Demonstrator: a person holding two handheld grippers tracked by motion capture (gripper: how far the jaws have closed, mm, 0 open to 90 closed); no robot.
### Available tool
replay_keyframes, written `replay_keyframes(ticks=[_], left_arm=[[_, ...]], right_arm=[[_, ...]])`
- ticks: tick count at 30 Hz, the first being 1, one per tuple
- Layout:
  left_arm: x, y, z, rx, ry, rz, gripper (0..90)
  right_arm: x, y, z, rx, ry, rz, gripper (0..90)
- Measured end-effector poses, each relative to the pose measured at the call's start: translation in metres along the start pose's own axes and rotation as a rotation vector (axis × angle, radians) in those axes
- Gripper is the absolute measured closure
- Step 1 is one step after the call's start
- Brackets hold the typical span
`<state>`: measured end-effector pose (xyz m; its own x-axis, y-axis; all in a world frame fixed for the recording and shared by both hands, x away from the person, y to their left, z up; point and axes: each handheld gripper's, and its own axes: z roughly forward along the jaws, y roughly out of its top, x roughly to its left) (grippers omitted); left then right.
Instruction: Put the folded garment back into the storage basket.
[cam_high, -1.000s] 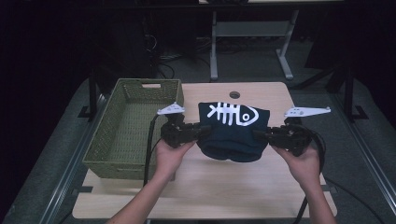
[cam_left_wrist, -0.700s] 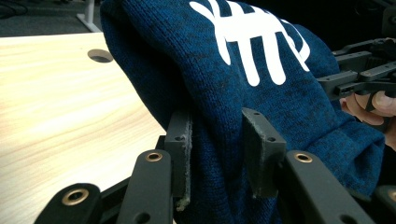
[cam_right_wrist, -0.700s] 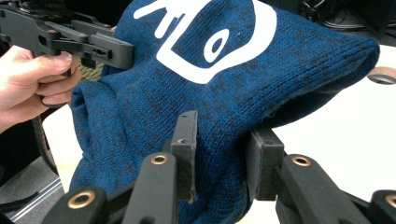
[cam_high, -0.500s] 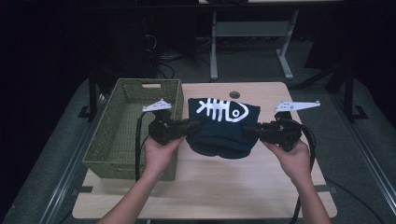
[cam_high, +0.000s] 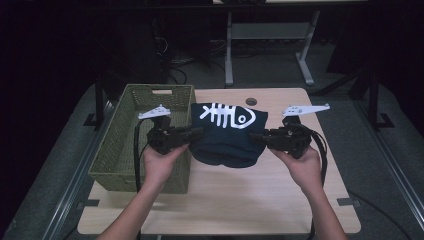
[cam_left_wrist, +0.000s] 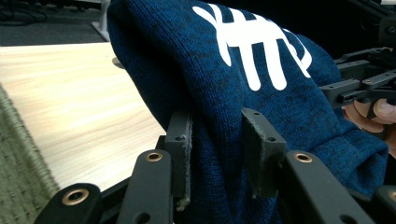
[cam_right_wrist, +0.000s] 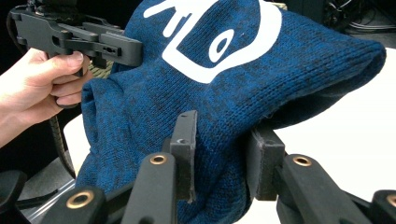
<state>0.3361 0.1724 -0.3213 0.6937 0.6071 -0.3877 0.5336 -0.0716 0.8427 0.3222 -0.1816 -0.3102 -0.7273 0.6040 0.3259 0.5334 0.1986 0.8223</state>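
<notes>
A folded dark blue knitted sweater (cam_high: 227, 135) with a white fish-skeleton print hangs above the wooden table (cam_high: 235, 200), held up from both sides. My left gripper (cam_high: 194, 134) is shut on its left edge, right beside the basket. In the left gripper view the blue knit (cam_left_wrist: 219, 107) bulges between the two pads (cam_left_wrist: 183, 154). My right gripper (cam_high: 256, 137) is shut on the sweater's right edge. The right gripper view shows the fabric (cam_right_wrist: 224, 93) pinched between its jaws, with the other hand and left gripper (cam_right_wrist: 135, 49) holding the far side.
An olive woven basket (cam_high: 117, 150) stands on the table's left side, its inside not visible from here. A round cable hole (cam_high: 251, 101) lies at the table's back edge. Desk legs and cables stand on the dark floor behind.
Both grippers have carried the sweater to the left and slightly away from the person, toward the basket. Both stay shut on it.
</notes>
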Motion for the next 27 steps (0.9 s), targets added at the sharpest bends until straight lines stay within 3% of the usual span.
replay_keyframes(ticks=[27], left_arm=[[0.021, 0.002, -0.037, -0.042, 0.043, -0.031, 66.0]], right_arm=[[0.014, 0.021, 0.037, 0.023, 0.051, -0.022, 67.4]])
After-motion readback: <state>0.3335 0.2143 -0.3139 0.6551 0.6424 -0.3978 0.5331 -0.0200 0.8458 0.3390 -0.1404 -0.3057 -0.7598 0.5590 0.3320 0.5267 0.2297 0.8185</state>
